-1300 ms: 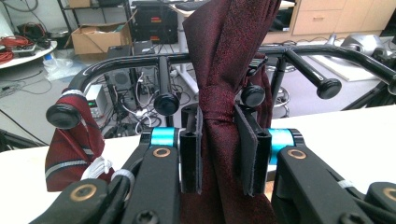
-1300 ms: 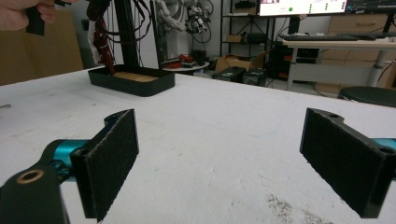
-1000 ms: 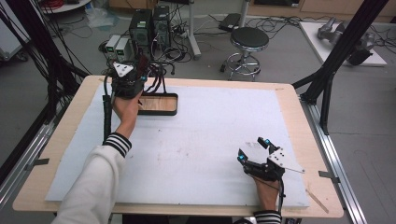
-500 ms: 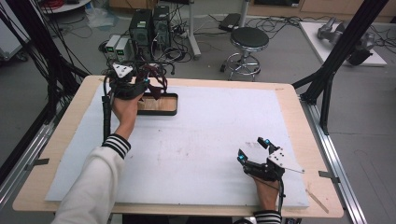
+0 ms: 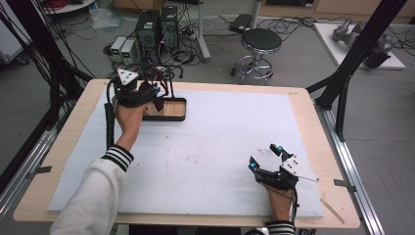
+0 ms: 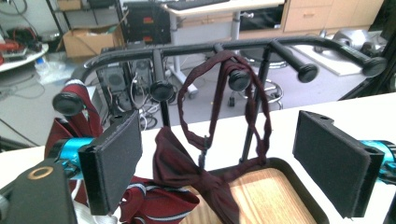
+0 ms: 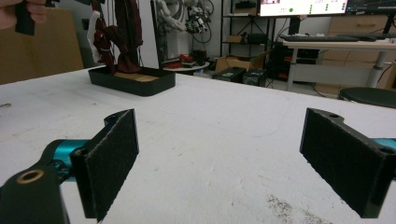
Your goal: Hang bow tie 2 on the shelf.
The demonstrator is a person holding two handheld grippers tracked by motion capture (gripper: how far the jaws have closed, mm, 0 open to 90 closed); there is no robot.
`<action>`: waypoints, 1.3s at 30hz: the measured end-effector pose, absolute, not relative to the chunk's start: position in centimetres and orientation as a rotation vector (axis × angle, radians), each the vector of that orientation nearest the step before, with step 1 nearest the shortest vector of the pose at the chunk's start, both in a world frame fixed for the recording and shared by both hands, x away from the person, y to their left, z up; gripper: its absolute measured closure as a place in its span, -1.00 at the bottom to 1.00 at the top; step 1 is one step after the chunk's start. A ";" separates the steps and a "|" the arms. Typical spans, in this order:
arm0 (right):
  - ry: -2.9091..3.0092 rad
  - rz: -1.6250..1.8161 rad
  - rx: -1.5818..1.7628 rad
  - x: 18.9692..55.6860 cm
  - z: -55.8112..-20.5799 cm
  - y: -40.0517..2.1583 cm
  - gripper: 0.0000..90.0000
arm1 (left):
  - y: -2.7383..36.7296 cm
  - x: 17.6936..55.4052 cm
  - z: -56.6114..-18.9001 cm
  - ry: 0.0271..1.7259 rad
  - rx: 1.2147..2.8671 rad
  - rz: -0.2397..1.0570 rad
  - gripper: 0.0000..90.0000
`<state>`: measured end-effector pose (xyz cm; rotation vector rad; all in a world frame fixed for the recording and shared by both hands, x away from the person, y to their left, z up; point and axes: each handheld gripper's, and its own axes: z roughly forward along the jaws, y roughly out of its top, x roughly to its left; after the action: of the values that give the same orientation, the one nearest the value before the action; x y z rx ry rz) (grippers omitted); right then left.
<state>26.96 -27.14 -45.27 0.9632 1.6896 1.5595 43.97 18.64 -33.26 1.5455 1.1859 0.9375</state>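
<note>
Since the earlier frame the left claw [image 6: 219, 158] has just been opening; its jaws now stand wide, nothing pressed between them. The right claw [image 5: 266, 157] rests spread near the worktop's [image 5: 235, 142] near right corner. The left hand reaches to the far left corner, where the dark red bow tie [image 6: 187, 170] hangs by its strap from the black rack [image 6: 233, 46] over the tray [image 5: 178, 115].

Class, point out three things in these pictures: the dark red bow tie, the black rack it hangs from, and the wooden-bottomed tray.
bow tie [image 6: 180, 170], left gripper view, on its left wing.
rack [image 6: 196, 48], left gripper view, on the top bar.
tray [image 7: 140, 86], right gripper view, on its black side wall.
</note>
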 end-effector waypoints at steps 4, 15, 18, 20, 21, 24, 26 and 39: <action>1.691 1.560 0.964 26.9 -45.3 -27.1 -0.76 | 18.8 42.6 -33.2 1.117 1.538 0.960 -0.67; 1.690 1.558 0.959 26.9 -45.3 -27.1 -0.76 | 20.6 37.1 -34.1 0.913 1.535 0.859 -0.70; 1.689 1.558 0.966 26.9 -45.3 -27.1 -0.76 | 22.0 34.7 -35.0 0.832 1.505 0.858 -0.70; 1.691 1.553 0.959 26.9 -45.3 -27.0 -0.76 | 22.4 34.1 -35.3 0.810 1.492 0.861 -0.70; 1.691 1.550 0.955 26.9 -45.3 -27.0 -0.76 | 22.9 33.5 -35.7 0.792 1.478 0.863 -0.70; 1.690 1.548 0.954 26.9 -45.3 -27.0 -0.76 | 24.6 31.4 -37.0 0.742 1.442 0.857 -0.70; 1.692 1.546 0.953 26.9 -45.3 -27.0 -0.76 | 25.4 30.6 -37.6 0.717 1.442 0.846 -0.70; 1.685 1.539 0.957 26.9 -45.3 -26.9 -0.76 | 29.1 26.8 -43.4 0.606 1.467 0.750 -0.70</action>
<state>26.87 -26.93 -45.28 0.9572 1.6851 1.5391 26.82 29.09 -43.42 1.4672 0.6058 0.7502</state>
